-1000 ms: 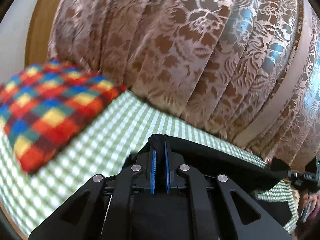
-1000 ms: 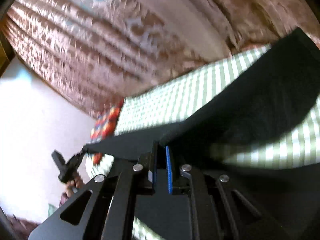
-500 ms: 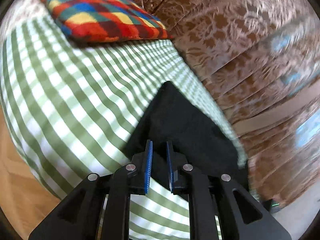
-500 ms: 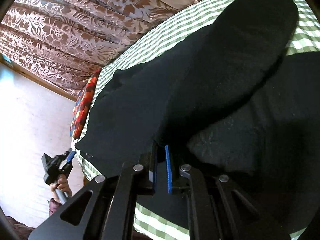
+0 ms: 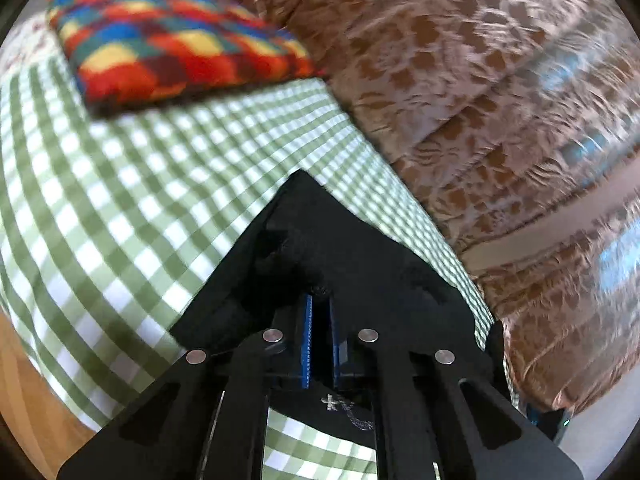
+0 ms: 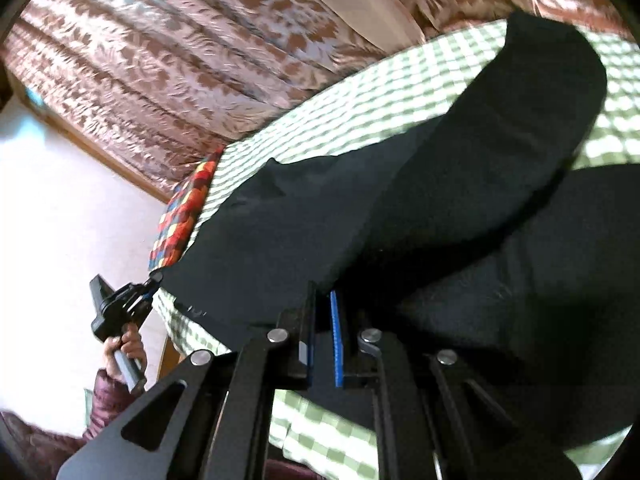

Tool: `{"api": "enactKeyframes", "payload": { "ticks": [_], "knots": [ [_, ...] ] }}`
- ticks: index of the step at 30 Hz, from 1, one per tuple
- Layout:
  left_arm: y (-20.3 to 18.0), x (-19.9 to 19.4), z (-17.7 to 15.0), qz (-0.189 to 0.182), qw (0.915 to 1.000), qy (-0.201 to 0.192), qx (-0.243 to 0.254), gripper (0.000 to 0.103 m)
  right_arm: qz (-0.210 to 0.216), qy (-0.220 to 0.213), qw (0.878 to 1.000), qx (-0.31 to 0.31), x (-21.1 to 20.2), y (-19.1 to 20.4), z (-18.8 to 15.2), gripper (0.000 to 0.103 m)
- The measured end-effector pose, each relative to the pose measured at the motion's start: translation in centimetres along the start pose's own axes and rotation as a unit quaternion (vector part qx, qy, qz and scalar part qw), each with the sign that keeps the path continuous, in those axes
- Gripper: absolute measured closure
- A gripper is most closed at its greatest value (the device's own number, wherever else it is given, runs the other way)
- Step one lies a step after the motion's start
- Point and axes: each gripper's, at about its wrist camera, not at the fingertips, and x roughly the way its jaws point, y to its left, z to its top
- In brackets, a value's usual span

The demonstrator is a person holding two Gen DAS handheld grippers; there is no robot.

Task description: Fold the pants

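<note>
Black pants (image 6: 400, 184) lie spread over a green-checked bed (image 6: 400, 80), one leg folded across the other. My right gripper (image 6: 322, 290) is shut on the near edge of the fabric. In the left wrist view a corner of the pants (image 5: 360, 264) bunches over the blue pads (image 5: 307, 332) of my left gripper (image 5: 319, 296), which is shut on that cloth. From the right wrist view, the left gripper (image 6: 154, 278) sits at the pants' far-left corner, held by a person's hand (image 6: 128, 344).
A bright multicoloured checked cushion (image 5: 176, 40) rests at the head of the bed (image 5: 120, 184). A brown patterned curtain (image 5: 480, 80) hangs close behind the bed. Wood (image 5: 24, 380) shows past the bed's left edge, and a white wall (image 6: 60, 200) lies to the left.
Both grippers came down from the air to the bed with the pants. The left gripper's jaws parted briefly and now pinch the corner again, and the left view has rolled.
</note>
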Motion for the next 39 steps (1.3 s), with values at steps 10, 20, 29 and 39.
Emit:
{"api": "enactKeyframes", "payload": {
  "ticks": [10,20,29,39],
  "knots": [
    [3.5,0.3,-2.0,0.026,0.9993,0.028,-0.007,0.097,-0.020,0.044,0.999,0.011,0.8,-0.5,-4.3,0.098],
    [4.1,0.0,-3.0,0.033,0.9990,0.030,0.002,0.098,-0.031,0.063,0.997,-0.018,0.8,0.1,-4.5,0.099],
    [3.6,0.6,-2.8,0.078,0.9952,0.048,0.035,0.088,-0.048,0.094,0.994,-0.032,2.6,-0.6,-4.7,0.098],
    [-2.3,-1.5,-2.8,0.104,0.9856,-0.019,0.132,0.062,-0.094,0.006,0.995,-0.021,-4.5,-2.0,1.8,0.039]
  ]
}}
